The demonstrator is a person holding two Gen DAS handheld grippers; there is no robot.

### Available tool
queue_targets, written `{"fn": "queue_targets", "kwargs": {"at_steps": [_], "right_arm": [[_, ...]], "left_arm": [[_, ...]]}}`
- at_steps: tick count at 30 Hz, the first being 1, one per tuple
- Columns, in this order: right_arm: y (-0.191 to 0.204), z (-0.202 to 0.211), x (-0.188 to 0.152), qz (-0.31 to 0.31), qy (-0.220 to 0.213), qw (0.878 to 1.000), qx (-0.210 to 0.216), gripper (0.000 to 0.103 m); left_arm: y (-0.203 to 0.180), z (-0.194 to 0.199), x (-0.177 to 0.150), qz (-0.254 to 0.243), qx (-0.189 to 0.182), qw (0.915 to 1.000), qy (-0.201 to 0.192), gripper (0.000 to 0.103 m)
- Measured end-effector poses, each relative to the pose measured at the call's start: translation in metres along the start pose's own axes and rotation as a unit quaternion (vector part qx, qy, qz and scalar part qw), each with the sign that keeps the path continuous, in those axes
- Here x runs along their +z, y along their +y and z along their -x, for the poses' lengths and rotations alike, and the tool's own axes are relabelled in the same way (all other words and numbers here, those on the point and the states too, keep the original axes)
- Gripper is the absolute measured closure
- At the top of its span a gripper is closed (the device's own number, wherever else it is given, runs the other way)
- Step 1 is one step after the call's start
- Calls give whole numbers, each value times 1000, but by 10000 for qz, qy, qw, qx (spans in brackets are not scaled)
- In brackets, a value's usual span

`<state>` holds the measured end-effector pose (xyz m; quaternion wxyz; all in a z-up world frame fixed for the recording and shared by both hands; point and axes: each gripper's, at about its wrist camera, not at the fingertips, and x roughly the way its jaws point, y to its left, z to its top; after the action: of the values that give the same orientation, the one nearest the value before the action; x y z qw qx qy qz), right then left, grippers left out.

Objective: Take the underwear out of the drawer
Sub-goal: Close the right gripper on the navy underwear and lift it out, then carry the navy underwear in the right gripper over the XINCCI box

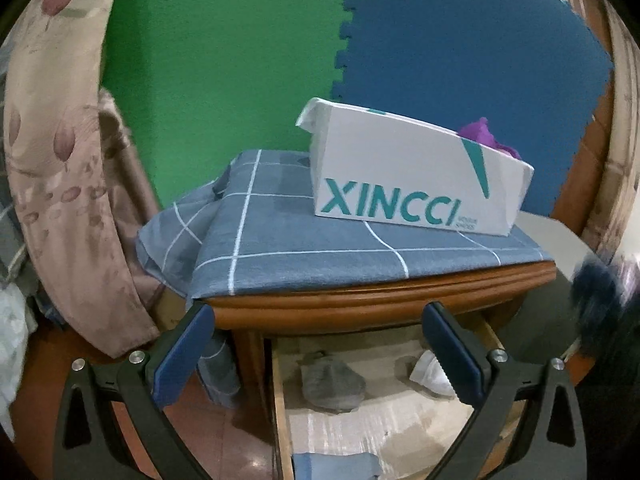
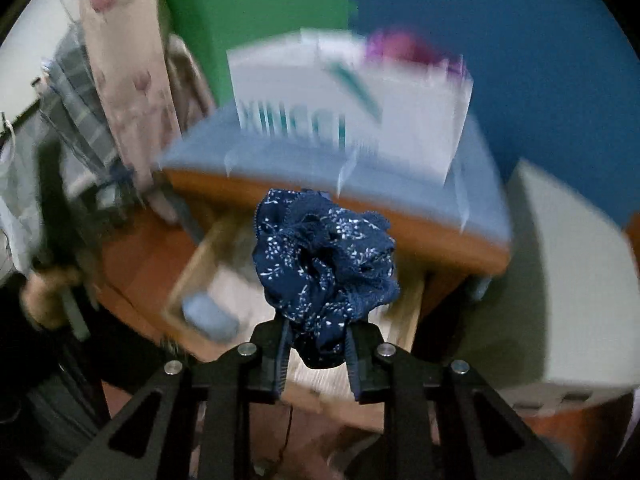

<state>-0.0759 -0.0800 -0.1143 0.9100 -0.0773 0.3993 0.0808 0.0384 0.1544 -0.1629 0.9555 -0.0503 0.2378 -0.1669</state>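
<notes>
Wood drawer (image 1: 280,400) sits open below our left gripper (image 1: 320,356), jaws apart, empty. Right of it, our right gripper (image 2: 316,354) is clamped on the navy underwear (image 2: 326,260), bunched above the drawer, box (image 2: 352,108) beyond on the far side.

Navy underwear (image 2: 326,264), printed with small white sprigs and edged in lace, hangs bunched in a crumpled ball above the open wooden drawer (image 2: 192,276). The drawer stands pulled out from beneath the cabinet top, its pale lined floor (image 1: 384,420) holding a grey garment (image 1: 332,384) and a white one (image 1: 430,372).
</notes>
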Motion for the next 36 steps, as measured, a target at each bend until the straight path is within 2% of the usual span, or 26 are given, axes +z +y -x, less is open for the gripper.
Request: {"fn": "queue_targets", "kwargs": {"at_steps": [4, 6, 10, 16, 21, 29, 36], "right_arm": [[4, 56, 39, 92, -821, 9963, -217, 80], [8, 75, 54, 139, -1102, 9933, -332, 80], [2, 95, 93, -55, -1542, 9873, -383, 80], [-6, 110, 141, -82, -1935, 9796, -543, 80], [-1, 117, 175, -1, -2307, 9674, -1046, 80], [3, 84, 224, -52, -2263, 9632, -1451, 80], [2, 56, 239, -123, -2028, 9667, -1555, 80]], "left_arm": [[-14, 3, -3, -395, -16, 9992, -74, 1], [-19, 4, -4, -585, -71, 9983, -53, 0], [-22, 3, -5, -644, -130, 9978, -20, 0], [-9, 2, -3, -253, -134, 9996, 21, 0], [8, -1, 0, 251, -198, 9995, 87, 1], [14, 1, 1, 358, -210, 9991, 99, 1], [11, -3, 0, 321, -258, 9990, 186, 0]]}}
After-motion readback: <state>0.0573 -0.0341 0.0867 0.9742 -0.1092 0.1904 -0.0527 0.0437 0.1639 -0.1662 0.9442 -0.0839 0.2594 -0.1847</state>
